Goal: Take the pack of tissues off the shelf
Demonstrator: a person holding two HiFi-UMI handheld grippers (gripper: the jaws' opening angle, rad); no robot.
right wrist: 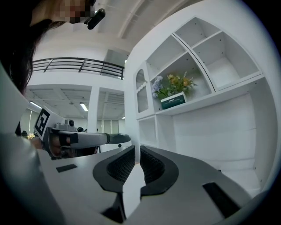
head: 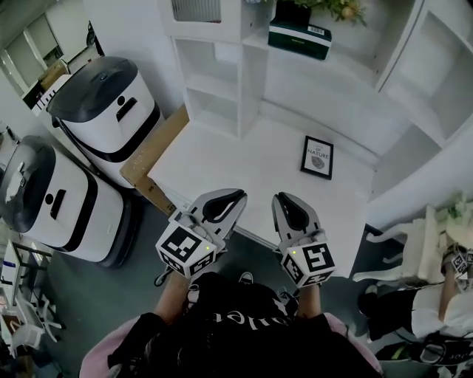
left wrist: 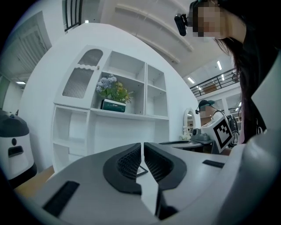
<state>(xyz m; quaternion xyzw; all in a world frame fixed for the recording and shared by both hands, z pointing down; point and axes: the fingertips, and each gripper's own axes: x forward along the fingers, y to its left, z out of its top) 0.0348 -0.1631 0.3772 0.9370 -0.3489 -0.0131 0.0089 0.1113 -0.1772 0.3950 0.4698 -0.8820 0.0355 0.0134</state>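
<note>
Ahead of and above both tools, the pack of tissues (head: 299, 37) is sitting on the white shelf (head: 355, 53), just in front of a bunch of flowers (head: 341, 9) and well apart from either set of jaws. The left gripper (head: 238, 196) and the right gripper (head: 281, 199) are pointing level toward the shelving, side by side over the near edge of the white counter (head: 222, 159). Each is holding its jaws pressed together with nothing between the pads. A small framed print (head: 317, 156) is resting on the counter beyond the right gripper's tips. By my judgement the task is only beginning: nothing is being gripped, and what is remaining is reaching up to the shelf, opening, clamping on the pack and drawing it out.
</note>
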